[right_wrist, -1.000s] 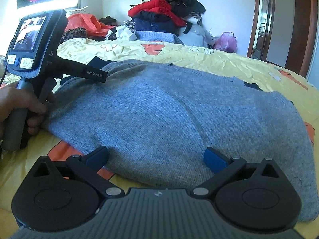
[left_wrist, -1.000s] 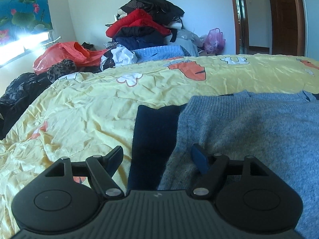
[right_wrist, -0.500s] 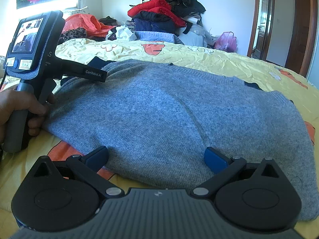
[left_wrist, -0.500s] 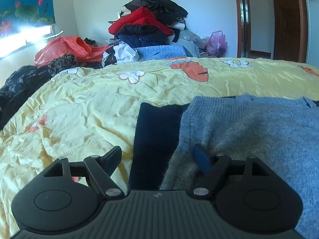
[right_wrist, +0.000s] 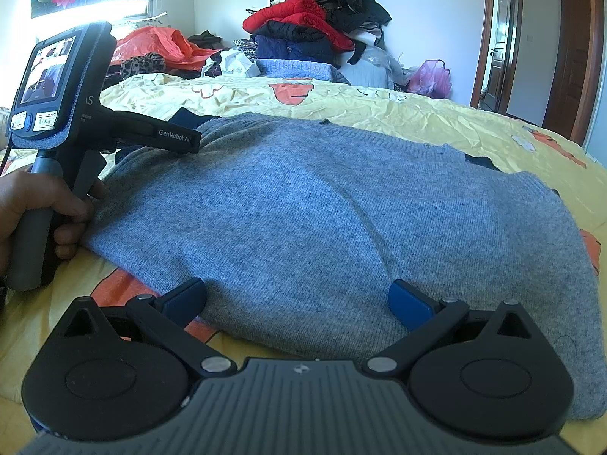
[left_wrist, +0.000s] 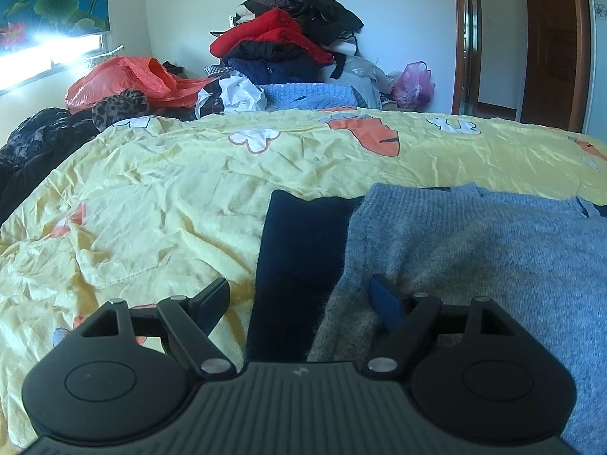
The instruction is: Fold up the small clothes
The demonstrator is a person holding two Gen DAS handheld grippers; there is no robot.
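Grey sweater (right_wrist: 322, 204) spread flat across yellow bedspread (right_wrist: 398, 113), filling middle of right wrist view from 9 o'clock to 3 o'clock. Dark navy garment (left_wrist: 303, 258) lying under its edge, seen as wide strip at centre of left wrist view but only as small corner (right_wrist: 186, 117) at 11 o'clock in right wrist view. Sweater (left_wrist: 474, 258) taking up 3 o'clock to 5 o'clock of left wrist view.

Left tool (left_wrist: 301, 299) wide open, holding nothing: one finger (left_wrist: 212, 299) over bare bedspread (left_wrist: 151, 208), other finger (left_wrist: 385, 299) on or just above grey knit, navy strip between them. Right tool (right_wrist: 297, 299) equally wide open and empty, both fingers at near hem of sweater, left one (right_wrist: 182, 299) over orange patch of bedspread beside hem, right one (right_wrist: 411, 305) over knit.

Visible only from right wrist camera: left tool's body with lit screen (right_wrist: 47, 68) at 10 o'clock, gripped by left hand (right_wrist: 34, 212) at 9 o'clock, its front resting against sweater's far left edge.

Beyond bed, at 12 o'clock in both views, heap of clothes (left_wrist: 288, 38) with red jacket (right_wrist: 303, 15) against wall, orange plastic bag (left_wrist: 129, 79) at 10 o'clock, pink bag (left_wrist: 413, 81) at 1 o'clock, wooden door frame (right_wrist: 481, 34) at 2 o'clock.
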